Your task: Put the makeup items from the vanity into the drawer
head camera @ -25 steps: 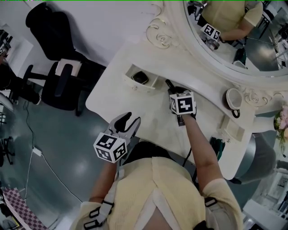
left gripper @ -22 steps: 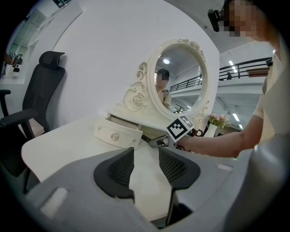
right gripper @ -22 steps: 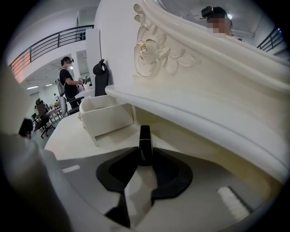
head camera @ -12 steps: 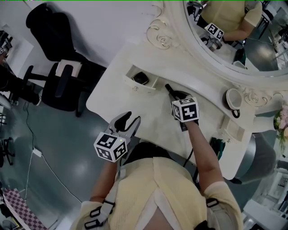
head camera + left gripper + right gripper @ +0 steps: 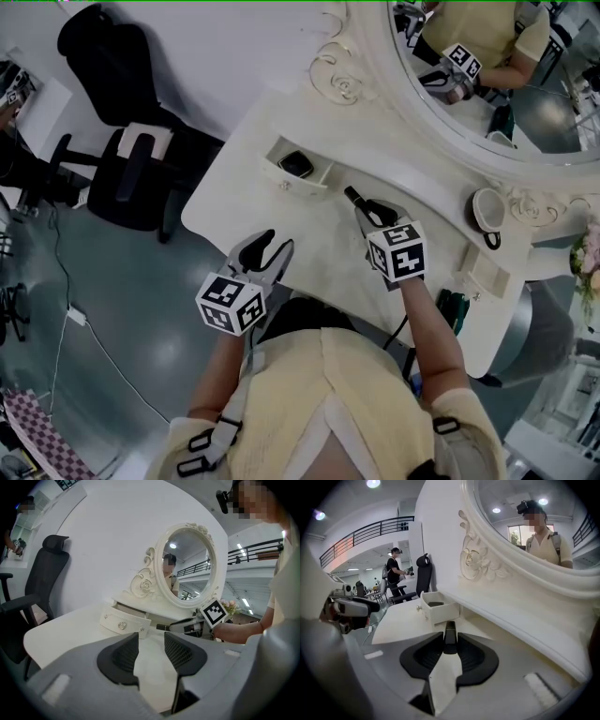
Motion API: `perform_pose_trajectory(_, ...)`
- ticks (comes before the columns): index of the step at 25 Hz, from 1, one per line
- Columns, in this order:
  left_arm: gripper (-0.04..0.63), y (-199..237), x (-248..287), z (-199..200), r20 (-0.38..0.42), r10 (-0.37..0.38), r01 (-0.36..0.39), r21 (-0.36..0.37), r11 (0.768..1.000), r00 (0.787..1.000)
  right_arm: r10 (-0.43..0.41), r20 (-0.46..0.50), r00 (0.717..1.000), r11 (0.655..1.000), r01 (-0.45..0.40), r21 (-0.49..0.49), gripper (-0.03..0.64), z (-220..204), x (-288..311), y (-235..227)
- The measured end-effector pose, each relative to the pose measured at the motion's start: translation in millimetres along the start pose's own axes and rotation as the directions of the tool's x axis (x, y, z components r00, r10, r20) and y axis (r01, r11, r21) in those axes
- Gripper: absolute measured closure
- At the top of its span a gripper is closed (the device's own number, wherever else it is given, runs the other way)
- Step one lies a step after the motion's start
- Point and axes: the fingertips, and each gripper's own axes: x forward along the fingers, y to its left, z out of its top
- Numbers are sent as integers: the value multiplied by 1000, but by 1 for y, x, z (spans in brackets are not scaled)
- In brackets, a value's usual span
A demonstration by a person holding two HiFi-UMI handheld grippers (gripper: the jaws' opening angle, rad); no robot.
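over the vanity, right gripper clamps a dark tube aimed lengthwise at the drawer.

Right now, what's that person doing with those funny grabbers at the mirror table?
A person is tidying a white vanity. Their right gripper pinches a slim dark makeup stick that points toward the open drawer, which already has one dark item inside. The left gripper hangs open and empty near the table's edge.

The vanity looks smooth satin white, the makeup tube dark plastic.
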Motion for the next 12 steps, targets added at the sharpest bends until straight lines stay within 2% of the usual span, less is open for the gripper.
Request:
perform_pose_trajectory(7, 428, 2, -1, 2, 7, 8, -8, 2, 1000, 1000, 63, 113, 992, 996, -56, -62, 514, 56, -17, 20)
perform_pose_trajectory(12, 428, 2, -3, 4, 13, 16, -16, 2, 1000, 1000, 117, 96, 988, 986, -104, -128, 514, 79, 3, 35)
